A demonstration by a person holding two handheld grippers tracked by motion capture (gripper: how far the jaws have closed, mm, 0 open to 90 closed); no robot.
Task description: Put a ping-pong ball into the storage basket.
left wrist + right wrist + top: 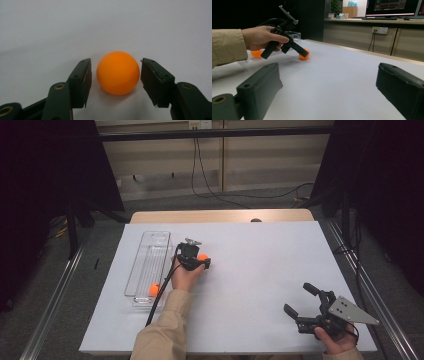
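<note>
One smooth orange ball (118, 72) — round, matte.

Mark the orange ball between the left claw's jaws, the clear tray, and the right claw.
orange ball (118, 73), left gripper view, middle of its front face.
clear tray (156, 238), high view, bare far end.
right claw (298, 299), high view, midway between its fingertips.

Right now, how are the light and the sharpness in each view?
High view: dim, dark at the sides, white table evenly lit. Left gripper view: orange ball fairly sharp, soft shadow beneath, far table fading to grey. Right gripper view: near jaws blurred, monitor bright.
</note>
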